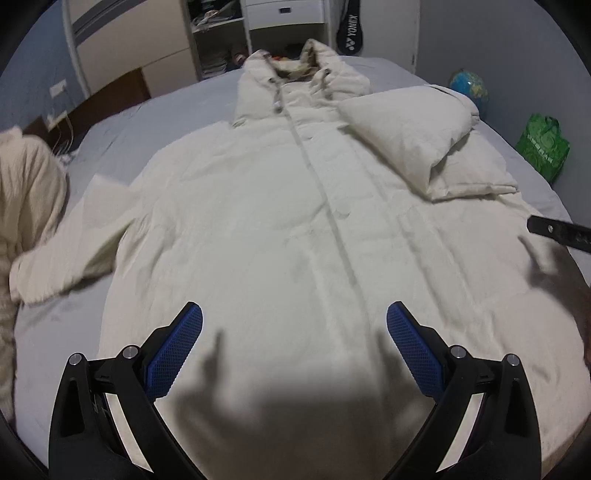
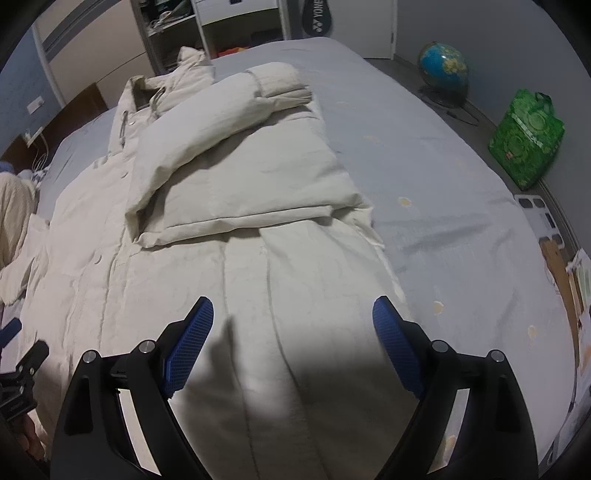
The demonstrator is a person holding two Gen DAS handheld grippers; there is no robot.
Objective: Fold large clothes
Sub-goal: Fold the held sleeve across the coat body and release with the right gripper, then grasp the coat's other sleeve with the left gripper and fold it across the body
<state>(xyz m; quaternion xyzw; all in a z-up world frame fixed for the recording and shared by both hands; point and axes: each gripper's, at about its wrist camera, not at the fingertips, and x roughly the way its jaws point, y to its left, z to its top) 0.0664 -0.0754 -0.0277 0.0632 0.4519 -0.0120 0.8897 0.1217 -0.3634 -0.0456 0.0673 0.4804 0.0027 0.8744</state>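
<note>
A long cream padded coat (image 1: 280, 221) lies front up on the grey bed (image 1: 122, 147), hood at the far end. Its right sleeve (image 1: 417, 144) is folded across the chest; the sleeve also shows in the right wrist view (image 2: 236, 155). Its left sleeve (image 1: 70, 254) lies spread out to the left. My left gripper (image 1: 294, 325) is open and empty above the coat's lower part. My right gripper (image 2: 293, 321) is open and empty above the coat's (image 2: 184, 277) lower right part, near its right edge. The right gripper's tip (image 1: 557, 236) shows at the right edge of the left wrist view.
A cream knit garment (image 1: 26, 206) lies at the bed's left edge. A globe (image 2: 443, 70) and a green bag (image 2: 524, 144) stand on the floor to the right. Shelves (image 1: 218, 40) and a racket bag (image 1: 351, 33) stand beyond the bed's far end.
</note>
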